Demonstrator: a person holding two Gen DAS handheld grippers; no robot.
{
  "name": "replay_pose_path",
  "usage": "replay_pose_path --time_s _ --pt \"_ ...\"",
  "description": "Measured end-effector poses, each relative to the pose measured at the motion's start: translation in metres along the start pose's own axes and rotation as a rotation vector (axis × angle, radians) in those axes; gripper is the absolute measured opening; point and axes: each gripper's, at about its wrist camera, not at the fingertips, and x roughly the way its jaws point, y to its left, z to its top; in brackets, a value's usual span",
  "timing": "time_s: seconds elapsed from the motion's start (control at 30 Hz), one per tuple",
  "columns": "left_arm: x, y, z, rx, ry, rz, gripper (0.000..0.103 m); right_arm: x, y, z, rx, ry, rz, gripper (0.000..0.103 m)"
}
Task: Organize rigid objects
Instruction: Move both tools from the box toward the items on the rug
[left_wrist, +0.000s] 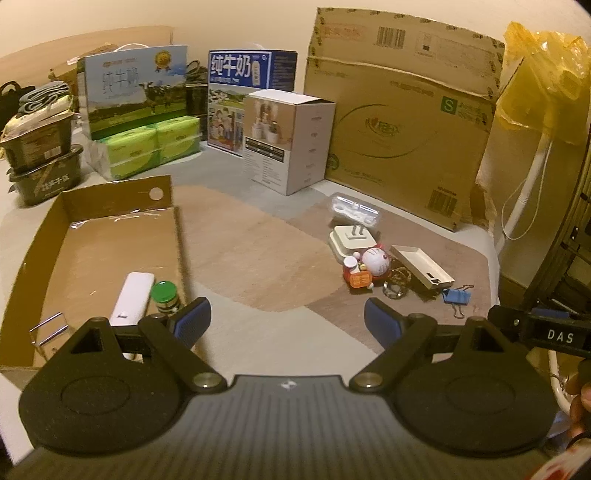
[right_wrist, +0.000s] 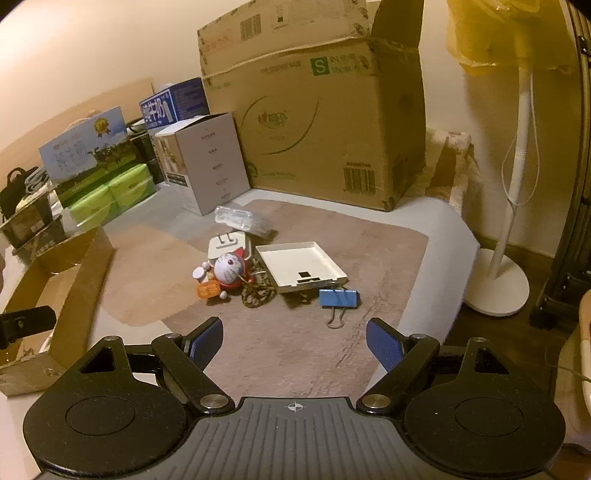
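Note:
A shallow cardboard tray lies at the left and holds a white stick-shaped device, a green-capped jar and a metal clip. A pile lies at the right: a white plug adapter, a Doraemon toy, a white box lid, a blue binder clip, a clear plastic case and a coiled chain. My left gripper is open and empty beside the tray's near right corner. My right gripper is open and empty, short of the binder clip.
Milk cartons, green tissue packs, a white carton and a big cardboard box line the back. Stacked black containers stand at the left. A fan stand is off the mat's right edge.

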Motion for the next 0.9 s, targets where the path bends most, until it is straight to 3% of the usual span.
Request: replay_pose_path --time_s 0.8,0.9 --pt "0.099 -0.032 0.014 0.054 0.069 -0.071 0.089 0.082 -0.026 0.009 -0.020 0.014 -0.066 0.084" --pt "0.111 -0.034 0.015 0.056 0.075 -0.077 0.089 0.095 -0.027 0.010 -0.025 0.015 -0.081 0.073"
